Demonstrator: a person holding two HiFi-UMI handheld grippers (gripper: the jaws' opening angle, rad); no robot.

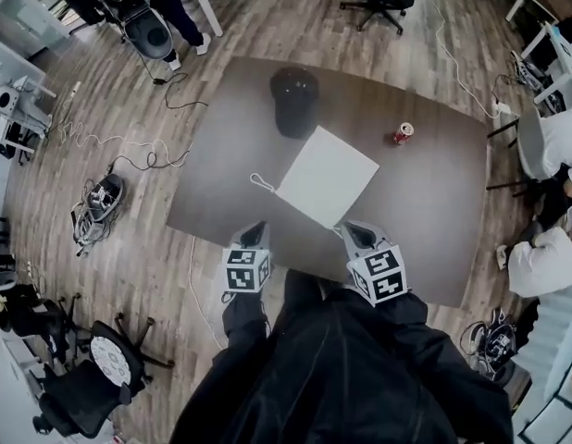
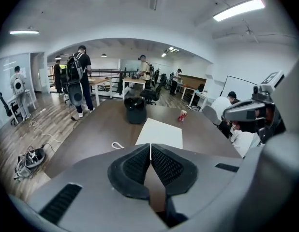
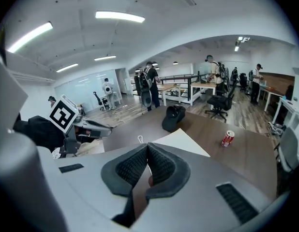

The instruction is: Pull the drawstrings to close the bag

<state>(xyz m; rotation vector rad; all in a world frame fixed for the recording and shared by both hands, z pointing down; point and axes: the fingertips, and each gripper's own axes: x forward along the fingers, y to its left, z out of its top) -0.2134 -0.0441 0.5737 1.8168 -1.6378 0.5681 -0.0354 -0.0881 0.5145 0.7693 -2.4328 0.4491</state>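
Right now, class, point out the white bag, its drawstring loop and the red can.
white bag (image 1: 327, 175): head view, middle of its cloth.
drawstring loop (image 1: 259, 182): head view, on the cord.
red can (image 1: 403, 133): head view, its side.

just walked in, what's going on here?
A person holds a gripper in each hand at the near edge of the dark brown table. The left gripper and right gripper are shut and empty. The flat white cloth bag lies untouched ahead, its white drawstring loop trailing out at its left corner. A black cap and red can sit farther back.
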